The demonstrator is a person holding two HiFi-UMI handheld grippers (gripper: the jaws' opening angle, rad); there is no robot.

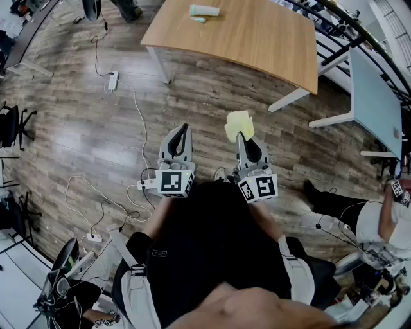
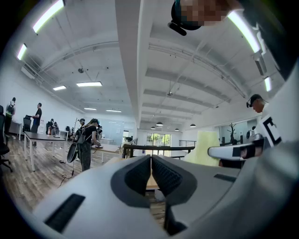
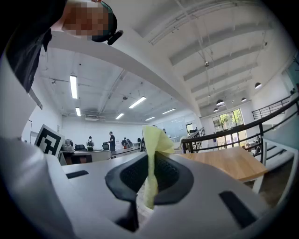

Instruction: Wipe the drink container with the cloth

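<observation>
Head view: both my claws are held out in front of my body over the floor, side by side and pointing ahead, well apart from the desk point(image 1: 270, 45). The container point(image 1: 204, 10), a pale cylinder, lies on its side near the desk's far edge. My right claw point(image 1: 241, 136) pinches the yellow cloth point(image 1: 238, 123), which sticks up past its tips. My left claw point(image 1: 184, 128) carries nothing. I judge the cloth soft, light and limp, so it will fold wherever I press it. The container looks smooth and light, and lying down it may roll, so I would grip it round the middle of its barrel with the free claw. Left gripper view: the left claw point(image 2: 151, 158) has its jaws closed together on nothing and tips upward toward the ceiling. The cloth point(image 2: 205, 145) and the right claw point(image 2: 233, 151) show just beside it. Right gripper view: the right claw point(image 3: 150, 179) is clamped on the cloth point(image 3: 153, 142), a thin fold standing between the pads with a crumpled corner above. It also tilts up, with the desk point(image 3: 229, 163) ahead to the right. I cannot see the container here.
</observation>
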